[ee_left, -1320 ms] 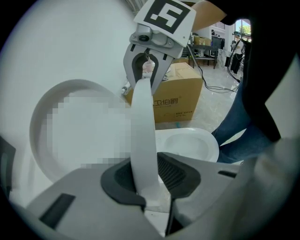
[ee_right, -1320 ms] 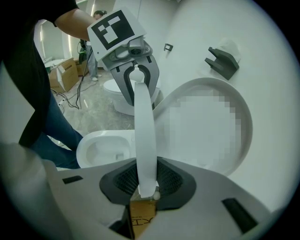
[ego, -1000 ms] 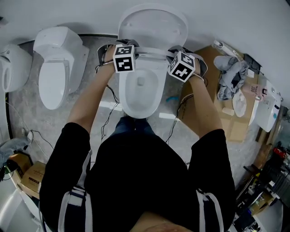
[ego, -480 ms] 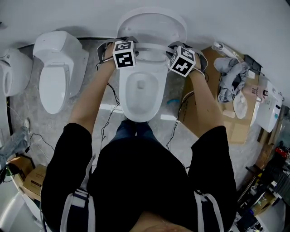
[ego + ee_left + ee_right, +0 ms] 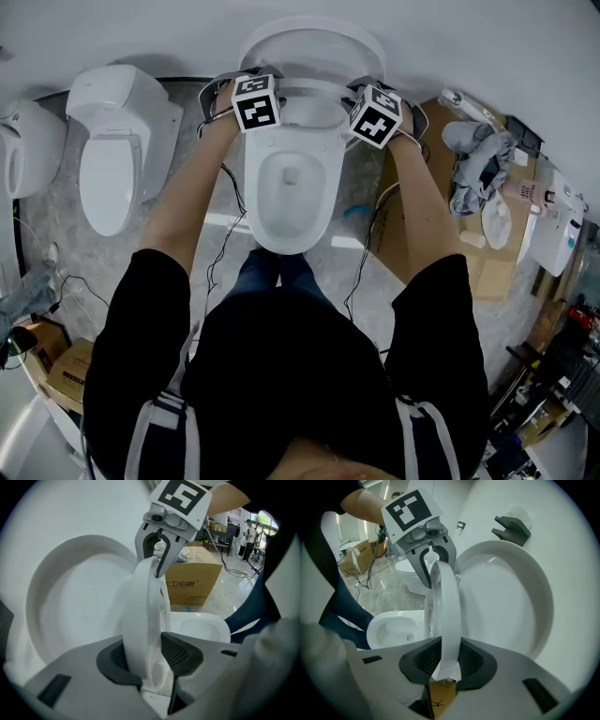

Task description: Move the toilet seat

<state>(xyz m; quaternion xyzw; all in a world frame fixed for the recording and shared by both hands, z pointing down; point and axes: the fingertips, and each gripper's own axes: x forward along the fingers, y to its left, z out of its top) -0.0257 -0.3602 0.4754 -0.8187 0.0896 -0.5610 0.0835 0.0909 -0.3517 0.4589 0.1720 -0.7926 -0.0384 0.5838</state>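
The person stands over the toilet bowl (image 5: 286, 187), which lies at 12 o'clock from the body. The toilet seat (image 5: 309, 101) stands swung up almost upright, just in front of the lid (image 5: 309, 47), which rests back against the wall at 12 o'clock. The left gripper (image 5: 150, 665) takes the seat's rim at its 9 o'clock side and the right gripper (image 5: 447, 660) at 3 o'clock, likely so the ring rises evenly without twisting on its hinge. Each gripper pinches the thin rim edge-on between its dark pads, pointing steeply down. Both sets of jaws have just been easing apart, the seat between them and seemingly touched on both faces. That loosening probably means the seat is nearly where it belongs, ready to lean on the lid. A second toilet (image 5: 117, 141) sits at 9 o'clock, well apart.
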